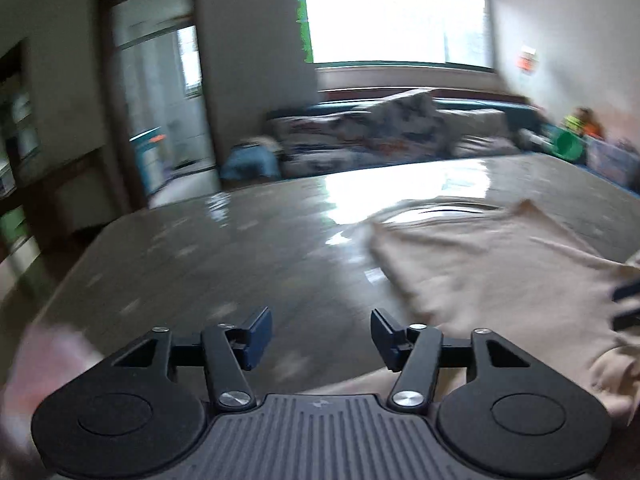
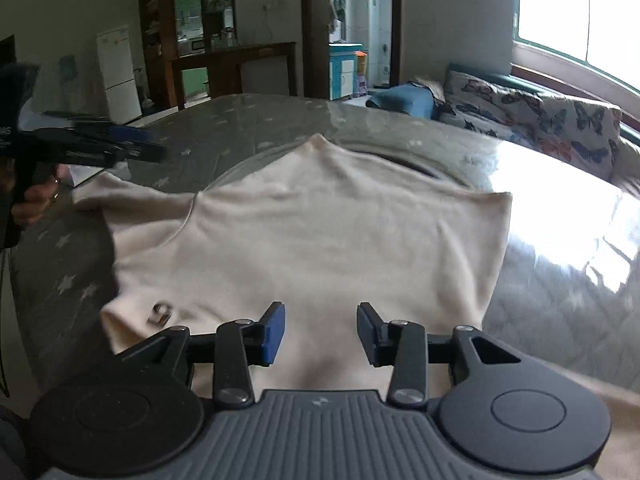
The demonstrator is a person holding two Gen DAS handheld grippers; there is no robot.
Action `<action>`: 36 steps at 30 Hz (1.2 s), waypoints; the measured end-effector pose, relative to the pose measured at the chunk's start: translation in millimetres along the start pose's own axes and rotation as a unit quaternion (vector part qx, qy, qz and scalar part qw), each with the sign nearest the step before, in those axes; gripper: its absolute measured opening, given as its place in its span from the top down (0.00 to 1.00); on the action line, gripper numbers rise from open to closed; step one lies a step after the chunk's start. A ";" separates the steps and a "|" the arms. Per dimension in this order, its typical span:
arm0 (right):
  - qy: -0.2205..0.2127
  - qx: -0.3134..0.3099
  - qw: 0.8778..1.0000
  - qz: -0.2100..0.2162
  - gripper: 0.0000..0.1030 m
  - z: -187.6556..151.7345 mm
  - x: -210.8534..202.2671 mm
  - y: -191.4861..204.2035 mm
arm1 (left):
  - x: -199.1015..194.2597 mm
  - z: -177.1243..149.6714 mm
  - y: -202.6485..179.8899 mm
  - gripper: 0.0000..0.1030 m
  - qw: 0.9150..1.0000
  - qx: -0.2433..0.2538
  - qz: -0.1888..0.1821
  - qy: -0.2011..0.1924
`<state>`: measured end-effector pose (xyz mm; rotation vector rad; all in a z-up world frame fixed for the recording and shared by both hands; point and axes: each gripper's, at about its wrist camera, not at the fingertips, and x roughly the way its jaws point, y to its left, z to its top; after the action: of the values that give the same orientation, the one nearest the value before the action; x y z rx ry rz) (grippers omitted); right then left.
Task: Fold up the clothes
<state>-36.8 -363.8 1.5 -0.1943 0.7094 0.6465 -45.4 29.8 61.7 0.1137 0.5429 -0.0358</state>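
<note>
1. The right gripper [image 2: 321, 330] has its jaws spread with nothing between the blue pads; it hangs over the near part of the cream garment [image 2: 320, 232], which lies flat on the grey table [image 2: 60, 248].
2. The left gripper [image 1: 321, 336] is likewise spread and empty. It sits off the garment's left edge, over bare tabletop, with cloth only under its right side.
3. Risk: the garment lies loose and held by neither tool. Its far edge rises to a peak and rests on a round inset in the table beyond it; a pull from the near hem alone could, I judge, drag that edge askew and spoil the fold line.
4. Risk: the tabletop is glossy, so the cloth may slide rather than crease if one side is gripped alone.
5. A small dark item [image 2: 161, 314] lies on the garment near its left hem, perhaps a label or button; a fold over it could bulk up.
6. Only the right wrist view shows the whole garment, and the hand [image 2: 34, 204] on the left tool beside the garment's left sleeve. The left wrist view, blurred, shows mainly bare table to the garment's left.
</note>
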 end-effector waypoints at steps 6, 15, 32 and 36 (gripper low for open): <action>-0.007 0.033 0.999 -0.007 0.55 -11.2 -3.5 0.6 | -14.3 -27.3 53.2 0.44 0.996 -0.048 0.072 0.030; -0.009 0.037 0.999 -0.011 0.54 -11.7 -1.5 7.0 | -2.7 -41.1 96.6 0.44 0.990 -0.107 0.064 0.073; -0.007 0.042 0.999 -0.021 0.49 -11.8 4.9 12.0 | 21.7 -8.7 82.7 0.88 0.996 -0.016 0.083 0.013; -0.006 0.042 0.999 -0.021 0.49 -11.3 4.9 12.5 | 50.2 -12.0 76.7 0.76 0.993 0.009 0.108 0.052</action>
<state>-47.9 -355.8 -9.6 -0.1279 0.7169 0.5763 -3.7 107.1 33.1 0.1928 0.6326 0.1762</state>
